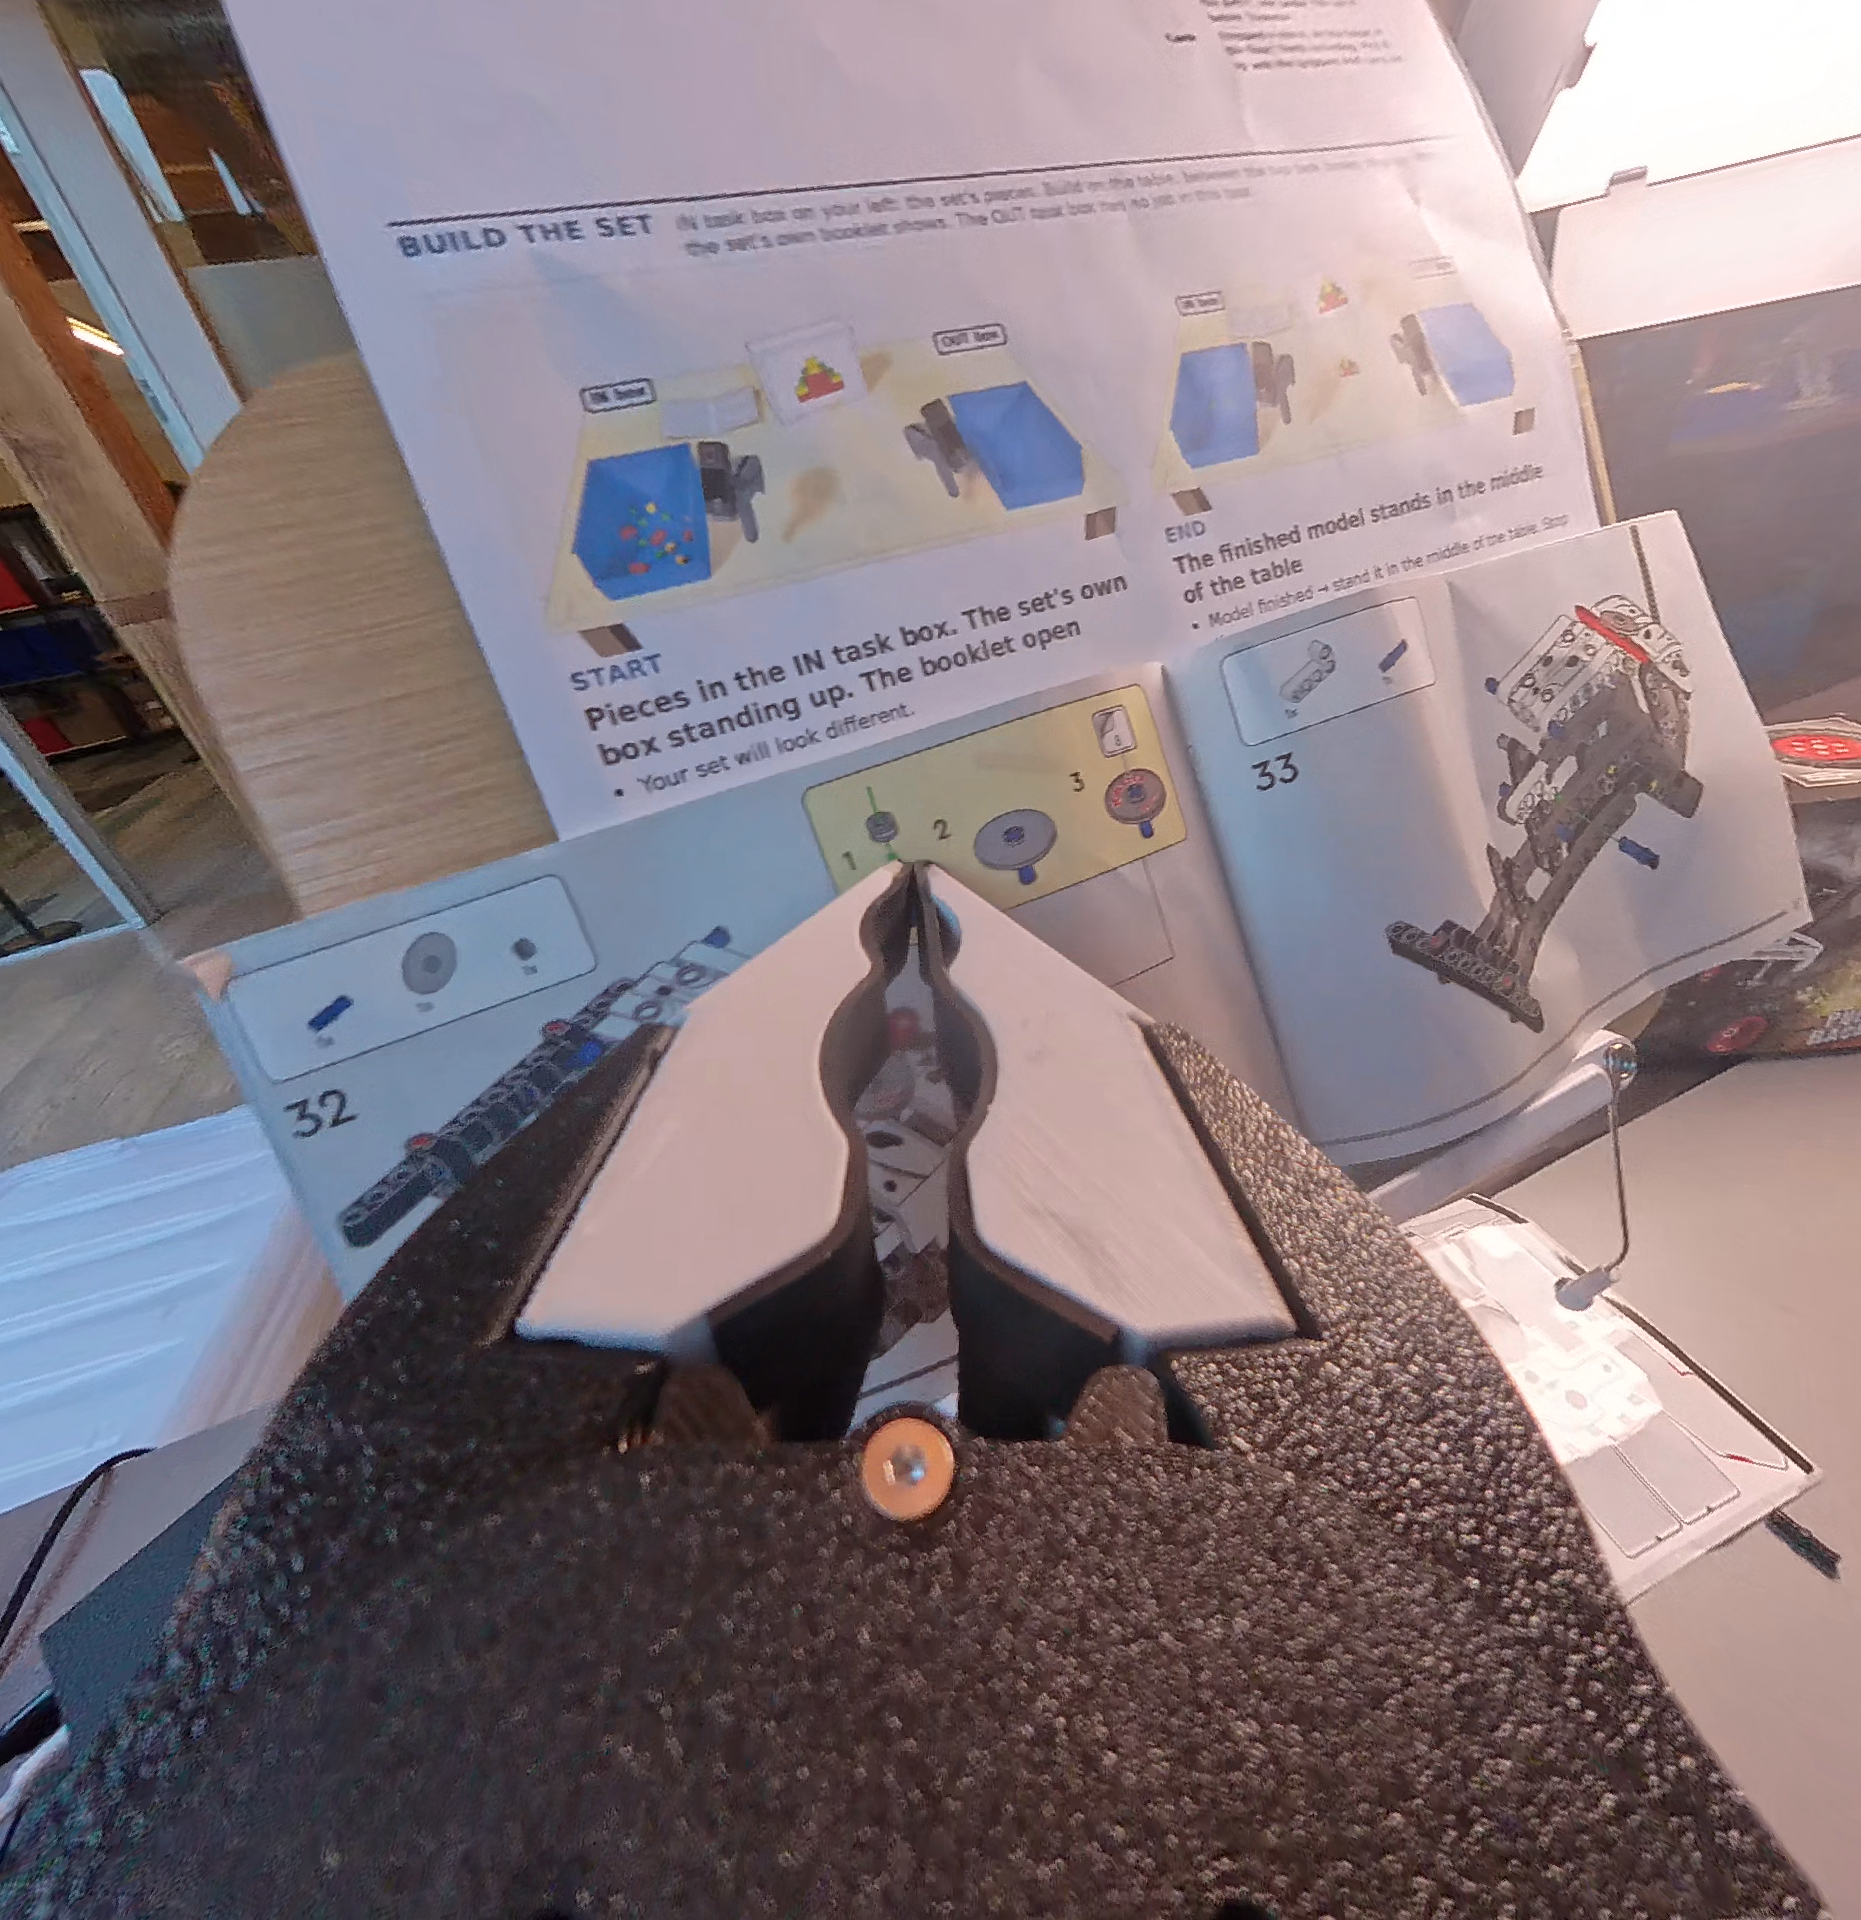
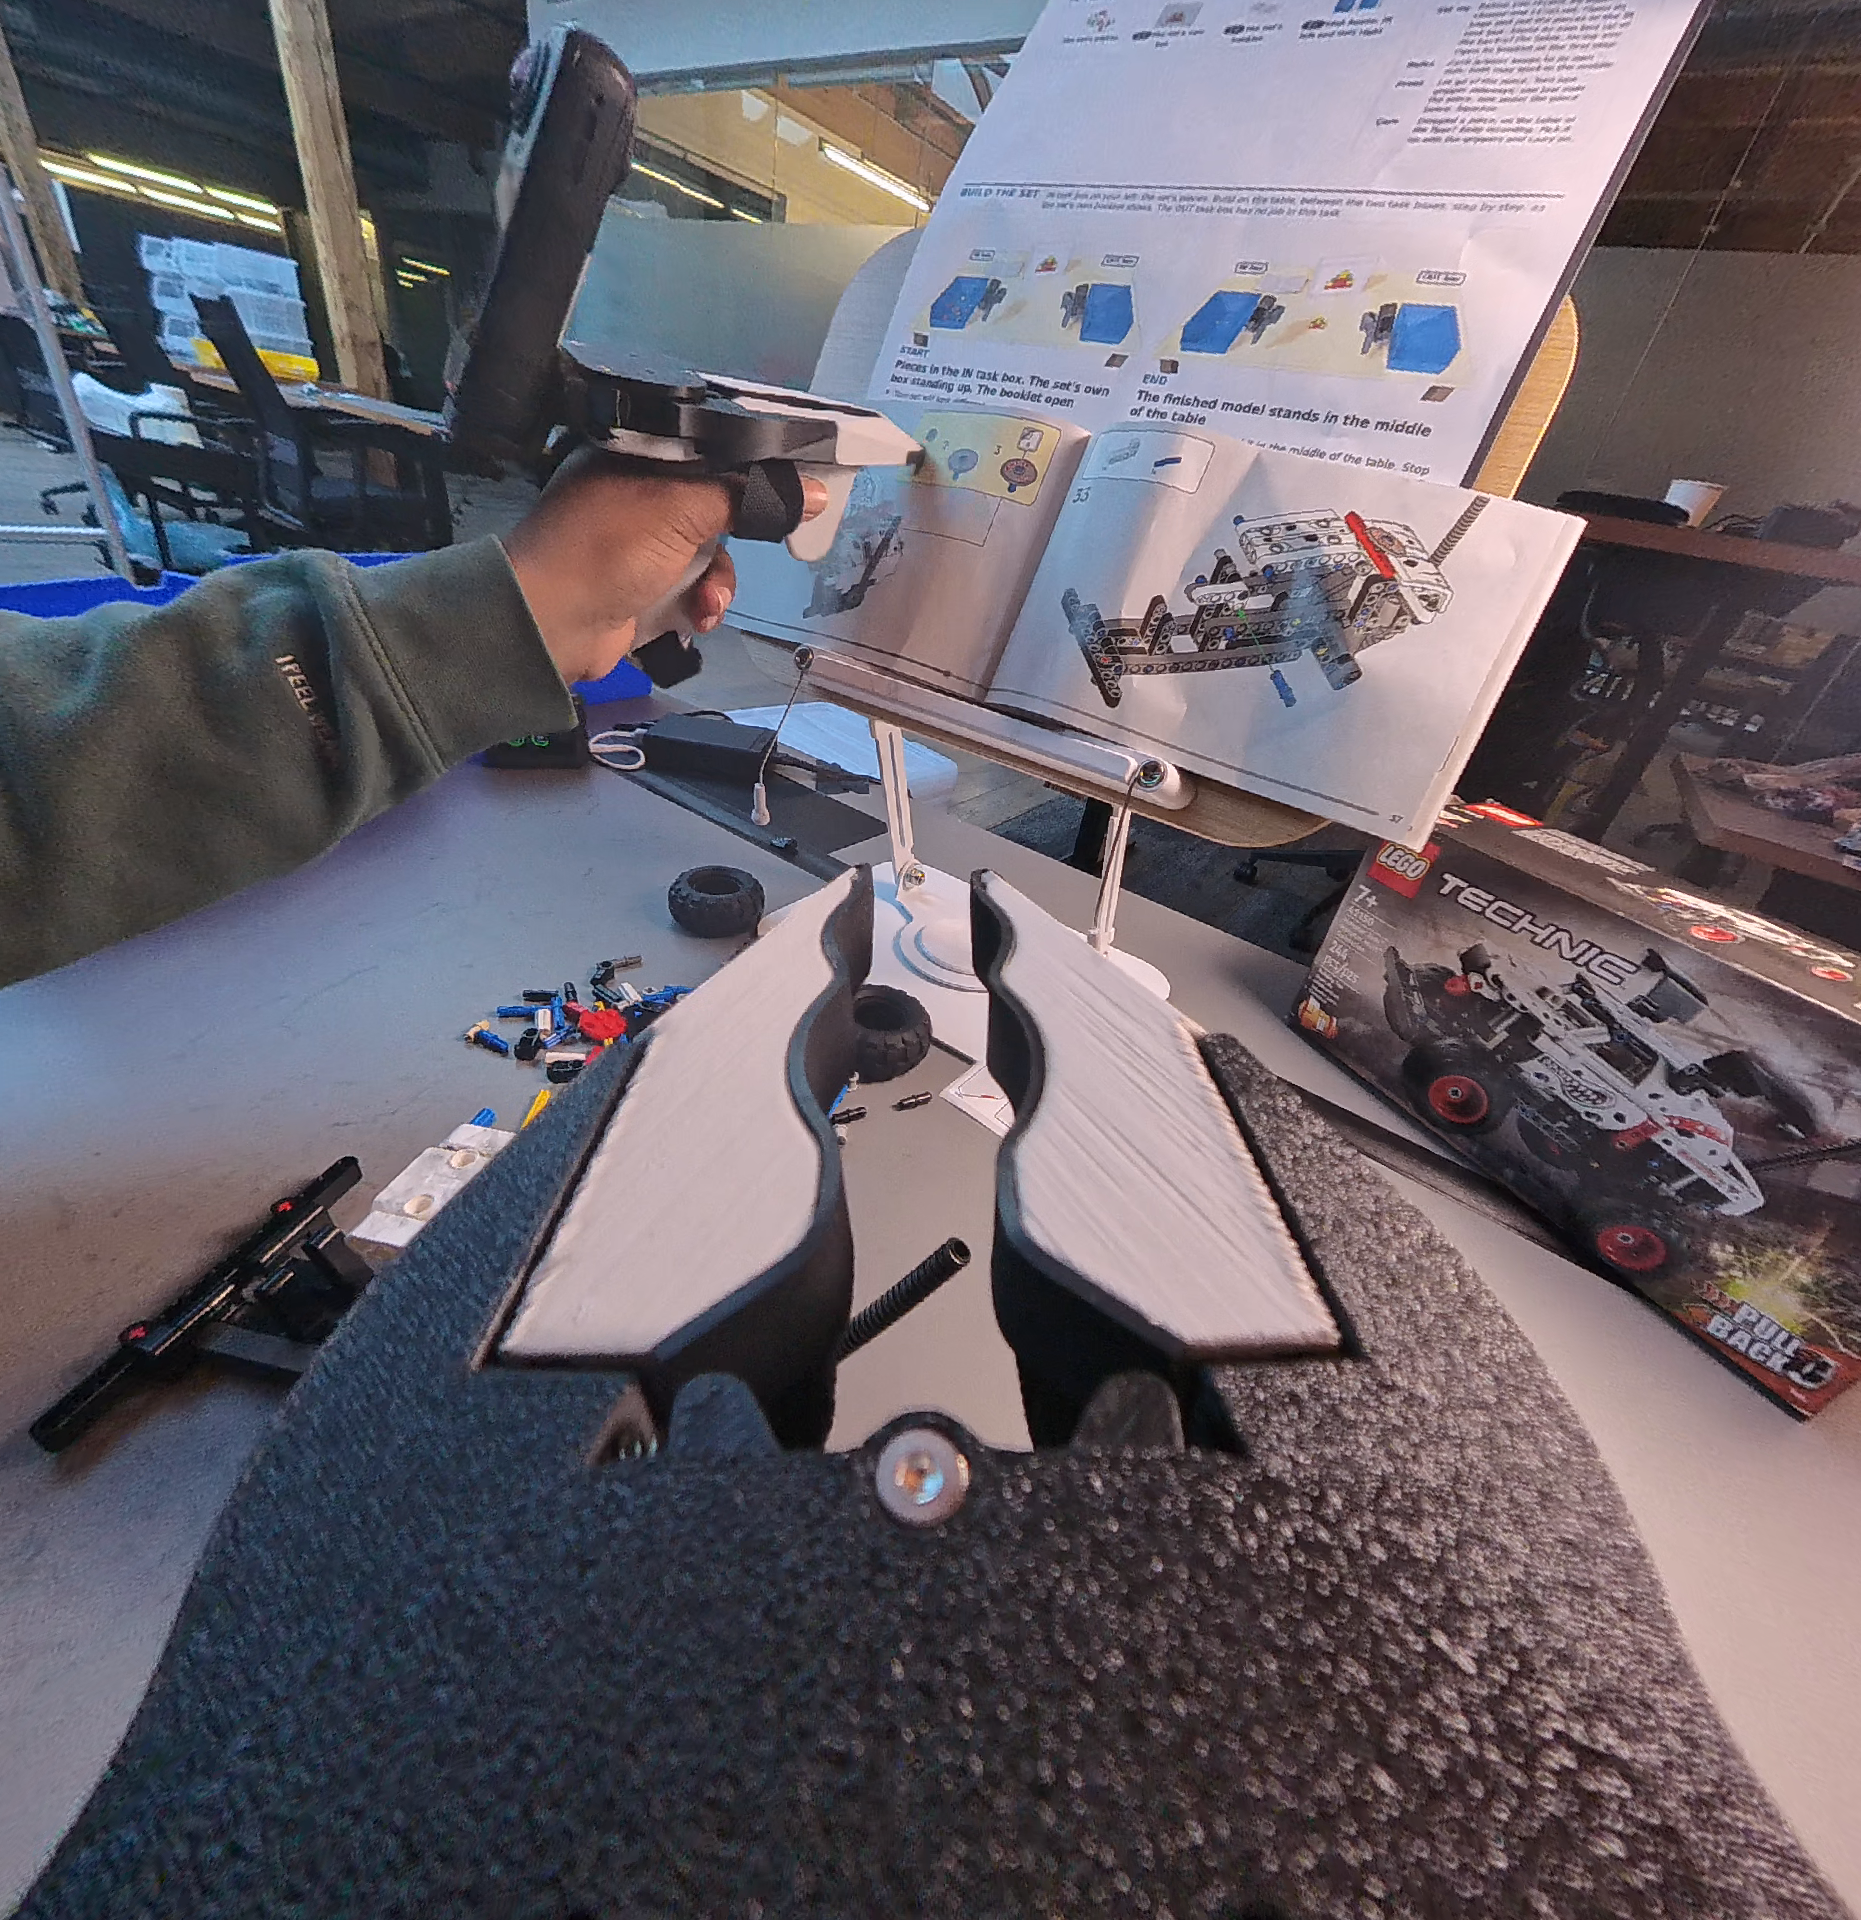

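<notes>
My left gripper [image 1: 910, 871] is shut. Its tips rest against the left page of an open building-set booklet [image 1: 1477, 831], by a yellow panel; I cannot tell whether paper is pinched. The right wrist view shows it too [image 2: 910, 455], held by a hand in a green sleeve [image 2: 230, 707]. The booklet [image 2: 1269, 623] leans on a white stand [image 2: 1009, 743]. My right gripper [image 2: 921, 883] is open and empty, above the grey table [image 2: 230, 1039]. A black tyre [image 2: 890, 1029] lies just beyond its left finger. A black ribbed hose [image 2: 905, 1288] lies between its fingers.
A large printed sheet [image 2: 1269, 208] stands behind the booklet. The set's box [image 2: 1632, 1070] lies at the right. A second tyre [image 2: 713, 899], a pile of small pins [image 2: 583, 1023] and a black beam assembly [image 2: 209, 1309] lie to the left. A blue bin [image 2: 74, 597] is behind the sleeve. The tips of one gripper are about 30 cm away from the tips of the other.
</notes>
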`<state>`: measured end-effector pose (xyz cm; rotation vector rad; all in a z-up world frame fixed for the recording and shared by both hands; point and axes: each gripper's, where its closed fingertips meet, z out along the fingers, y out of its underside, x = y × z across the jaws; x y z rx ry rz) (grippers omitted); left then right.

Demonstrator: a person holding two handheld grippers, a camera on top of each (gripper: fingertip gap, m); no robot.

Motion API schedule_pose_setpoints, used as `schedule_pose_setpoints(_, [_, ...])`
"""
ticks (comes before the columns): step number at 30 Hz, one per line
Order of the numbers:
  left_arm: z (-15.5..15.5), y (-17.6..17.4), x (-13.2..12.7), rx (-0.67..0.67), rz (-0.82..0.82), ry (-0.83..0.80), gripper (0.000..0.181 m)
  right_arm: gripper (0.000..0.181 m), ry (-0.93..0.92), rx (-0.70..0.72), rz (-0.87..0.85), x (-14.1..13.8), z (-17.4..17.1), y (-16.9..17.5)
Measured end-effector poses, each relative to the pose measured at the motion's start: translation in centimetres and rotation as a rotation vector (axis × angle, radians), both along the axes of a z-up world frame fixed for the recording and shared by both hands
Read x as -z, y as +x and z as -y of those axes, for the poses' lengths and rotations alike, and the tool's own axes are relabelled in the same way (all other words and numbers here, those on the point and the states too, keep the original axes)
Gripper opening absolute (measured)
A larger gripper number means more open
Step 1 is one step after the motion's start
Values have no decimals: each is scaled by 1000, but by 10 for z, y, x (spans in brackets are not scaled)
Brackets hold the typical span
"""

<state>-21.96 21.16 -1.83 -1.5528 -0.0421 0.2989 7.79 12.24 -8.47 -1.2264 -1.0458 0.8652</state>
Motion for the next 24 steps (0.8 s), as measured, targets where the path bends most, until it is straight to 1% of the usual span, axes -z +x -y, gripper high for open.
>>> schedule_pose_setpoints(3, [13,-18,0,-64,24,7,0,18,3,3,3,1,-1,0])
schedule_pose_setpoints(7, [26,-31,-1,-95,34,16,0,18,-1,-6,11,4,0,-3])
schedule_pose_setpoints(9, [30,-27,-3,-79,33,26,0,18,8,-5,23,6,0,-4])
schedule_pose_setpoints(11, [34,-11,-4,-14,32,32,12,17,20,2,36,8,0,-3])
schedule_pose_setpoints(14, [42,37,7,188,52,-5,39,17,15,2,53,10,-1,2])
schedule_pose_setpoints(17, [62,100,31,437,83,-72,55,18,-35,-87,130,25,8,3])
schedule_pose_setpoints(19, [82,143,55,599,108,-152,65,20,-62,-186,204,41,22,4])
schedule_pose_setpoints(21, [106,181,82,737,132,-248,74,23,-76,-330,300,61,45,9])
schedule_pose_setpoints(23, [130,213,109,849,153,-349,81,21,-70,-455,428,88,69,19])
schedule_pose_setpoints(24, [142,228,122,897,164,-397,85,20,-65,-521,519,106,82,27])
